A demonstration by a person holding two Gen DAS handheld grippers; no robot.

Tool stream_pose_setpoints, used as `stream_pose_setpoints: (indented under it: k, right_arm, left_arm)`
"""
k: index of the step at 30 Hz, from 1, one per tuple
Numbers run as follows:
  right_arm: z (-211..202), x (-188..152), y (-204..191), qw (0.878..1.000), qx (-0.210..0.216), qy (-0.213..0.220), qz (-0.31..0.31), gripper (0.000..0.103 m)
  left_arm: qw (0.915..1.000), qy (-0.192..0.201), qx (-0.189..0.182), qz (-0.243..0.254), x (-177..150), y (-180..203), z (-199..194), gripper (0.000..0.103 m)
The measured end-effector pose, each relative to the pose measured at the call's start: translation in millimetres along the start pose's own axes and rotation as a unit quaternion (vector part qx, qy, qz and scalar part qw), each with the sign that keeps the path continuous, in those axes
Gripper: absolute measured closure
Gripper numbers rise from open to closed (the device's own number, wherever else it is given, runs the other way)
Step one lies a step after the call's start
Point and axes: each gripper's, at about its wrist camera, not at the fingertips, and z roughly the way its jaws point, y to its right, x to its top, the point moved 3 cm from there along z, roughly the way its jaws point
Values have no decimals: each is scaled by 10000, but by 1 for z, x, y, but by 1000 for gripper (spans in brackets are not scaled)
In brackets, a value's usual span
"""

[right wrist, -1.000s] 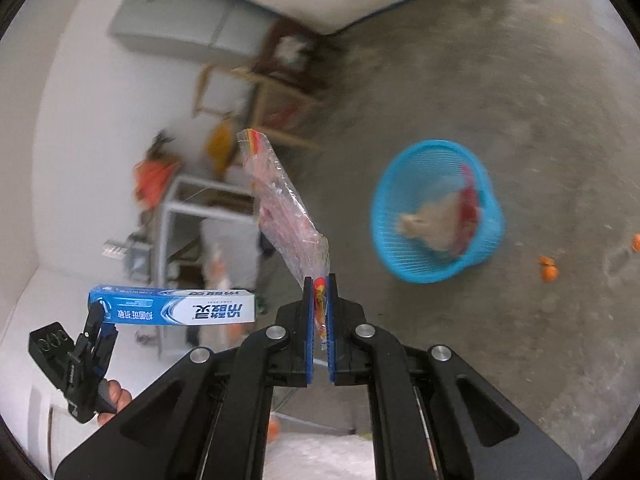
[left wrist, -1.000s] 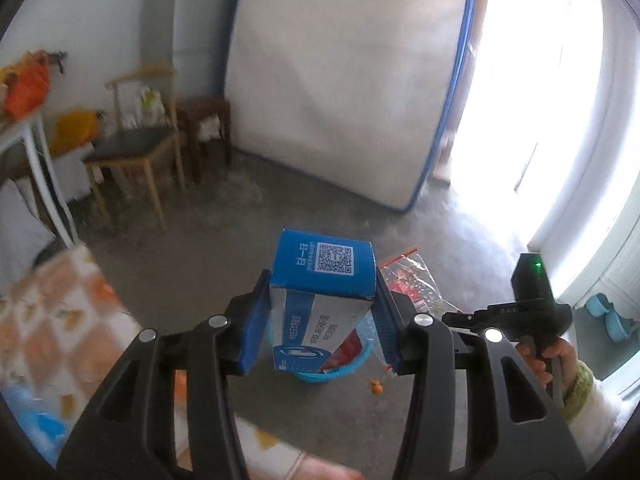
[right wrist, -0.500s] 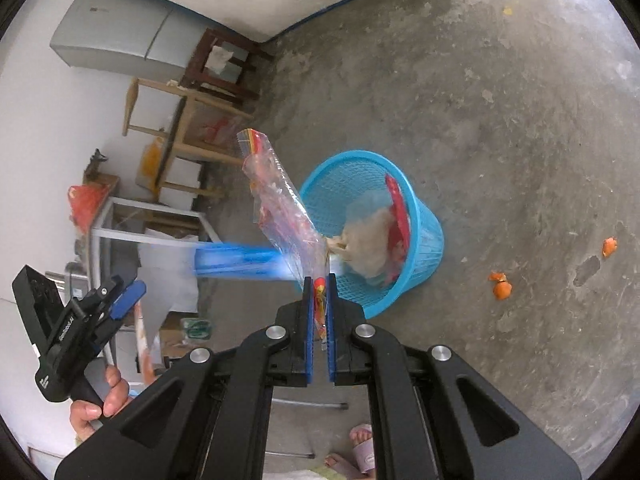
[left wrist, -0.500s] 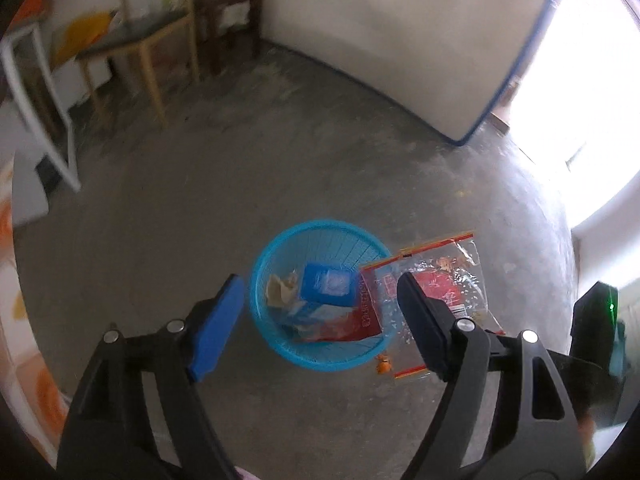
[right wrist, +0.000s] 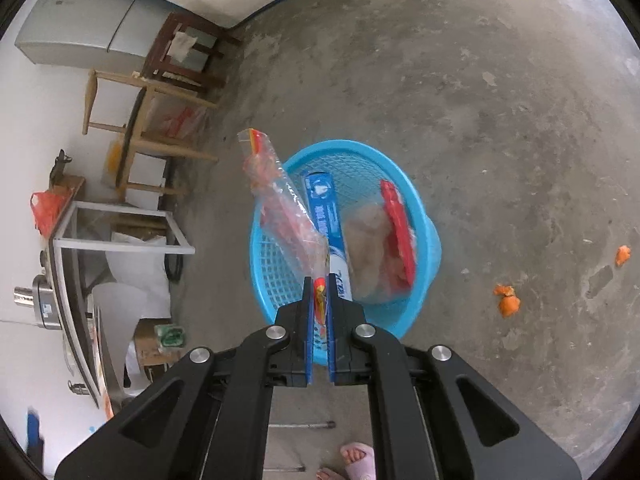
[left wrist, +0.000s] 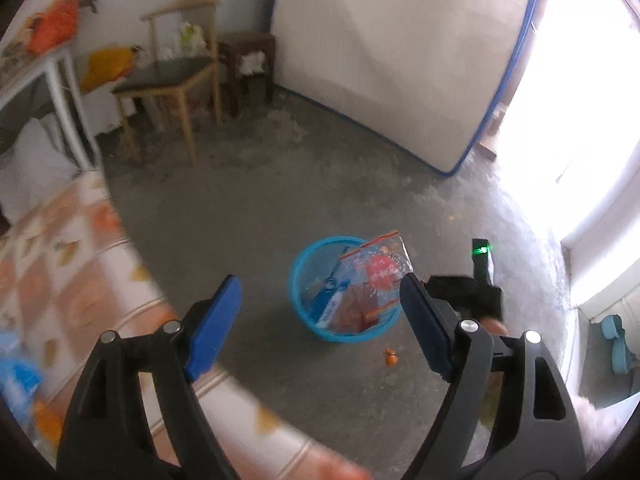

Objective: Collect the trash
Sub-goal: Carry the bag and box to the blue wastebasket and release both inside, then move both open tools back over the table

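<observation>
A blue mesh basket (right wrist: 429,240) stands on the concrete floor. In it lie a blue toothpaste box (right wrist: 324,212), crumpled tissue (right wrist: 368,236) and a red wrapper (right wrist: 396,232). My right gripper (right wrist: 319,292) is shut on the lower edge of a clear plastic bag (right wrist: 280,204), which sticks up over the basket's near rim. In the left wrist view my left gripper (left wrist: 318,282) hangs well above and in front of the basket (left wrist: 344,336). Its jaws are opening and nothing is between them. The bag (left wrist: 378,268) shows there over the basket.
Orange peel pieces (right wrist: 507,300) lie on the floor to the right of the basket. A table with a patterned cloth (left wrist: 60,280) is at the left. Wooden chairs (left wrist: 168,76) and a leaning mattress (left wrist: 400,52) line the back wall. A person's slippered feet (right wrist: 356,456) are below.
My left gripper opened and the blue box fell into the basket; that gripper then drew back. My right gripper sank toward the basket with the bag still in it.
</observation>
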Motion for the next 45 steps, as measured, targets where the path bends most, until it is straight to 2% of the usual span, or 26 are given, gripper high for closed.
stream_pose_setpoints:
  k: [3,5,6,8,9,11,12,13,14,19,22,26,28,32,37,39,41,45]
  right_arm:
    - [19,5,-14,9994,-30,-141,-327,97]
    - [38,6,-20,9974,-242,-308,-611,95]
    - [49,7,-22,9941,-526,-362,-882,94]
    - [63,10,-18,9829,-1273,-308,-1291,81]
    - [65,11,-15,9789,-1485,-257,-1383,79]
    - [61,13,-8,9726,-1800,-119,-1467,73]
    - [56,13,-6,9728,-1798,-73,-1460,69]
    - [52,13,-4,9725,-1812,-14,-1462,60]
    - [44,13,-3,9705,-1889,84,-1497,57]
    - [4,10,-10,9619,-2029,420,-1784,57]
    - [-23,3,-17,9626,-1896,535,-1861,56]
    - [-65,-30,-42,9626,-1489,598,-2183,38]
    - [-85,-50,-59,9600,-1249,584,-2438,36]
    - [-122,-99,-111,9502,-678,384,-3017,34]
    - [-150,-156,-184,9404,177,48,-3396,29]
    - [-154,-181,-213,9340,519,-162,-3530,27]
    - [-158,-216,-248,9215,823,-423,-3773,26]
    - [-153,-278,-302,8995,1093,-846,-4144,25]
  left_arm:
    - [9996,205,36,-210,-24,-17,-46,23]
    - [9989,291,89,-343,-39,-31,-68,23]
    - [9983,344,200,-416,-51,-38,-81,23]
    - [9976,395,325,-471,-65,-48,-99,22]
    - [9969,431,380,-545,-74,-53,-110,22]
    - [9954,517,386,-707,-89,-62,-126,22]
    - [9947,549,394,-776,-94,-66,-133,22]
    - [9941,588,386,-824,-100,-72,-140,22]
    - [9937,618,394,-850,-103,-78,-145,22]
    - [9916,760,534,-900,-120,-93,-166,22]
    - [9896,851,605,-985,-132,-99,-181,22]
    - [9850,993,730,-1211,-157,-113,-204,19]
    - [9817,1026,842,-1369,-172,-121,-216,19]
    - [9710,1119,1096,-1806,-208,-141,-243,19]
    - [9579,1234,1353,-2211,-247,-159,-275,18]
    - [9531,1266,1436,-2344,-261,-167,-286,17]
    - [9498,1305,1533,-2395,-270,-171,-293,17]
    - [9436,1385,1815,-2396,-291,-179,-305,16]
